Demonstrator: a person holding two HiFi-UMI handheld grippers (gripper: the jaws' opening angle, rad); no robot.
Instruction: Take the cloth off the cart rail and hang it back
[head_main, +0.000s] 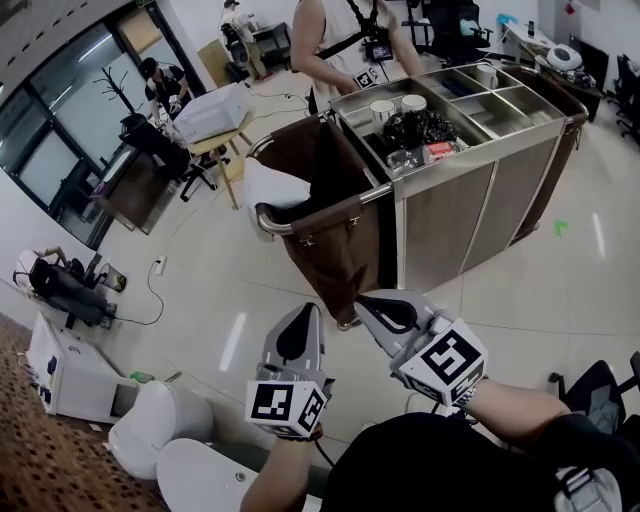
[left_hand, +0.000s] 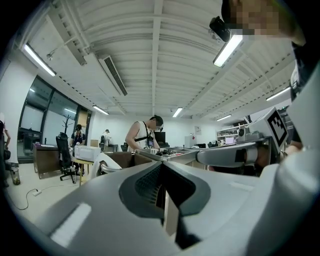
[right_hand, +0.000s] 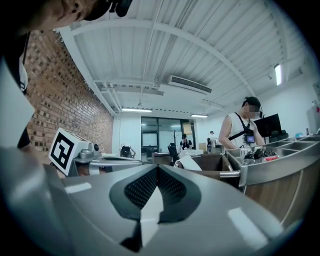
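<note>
Currently: left tool (head_main: 308, 310) and right tool (head_main: 362, 300) closed, empty

Jaws of both are fully together, nothing between them. The tools sit side by side above the floor (head_main: 240, 290), near the cart (head_main: 450, 205) but clear of it. The white cloth (head_main: 272, 188) is draped over the cart rail (head_main: 345, 204), above the brown bag (head_main: 335, 255). A person (head_main: 335, 40) stands behind the cart.

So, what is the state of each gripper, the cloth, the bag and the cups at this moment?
left gripper: shut, empty, touching nothing.
right gripper: shut, empty, touching nothing.
white cloth: draped over the cart rail, not yet taken.
brown bag: hanging under the rail, open at the top.
two cups: upright, side by side.
</note>
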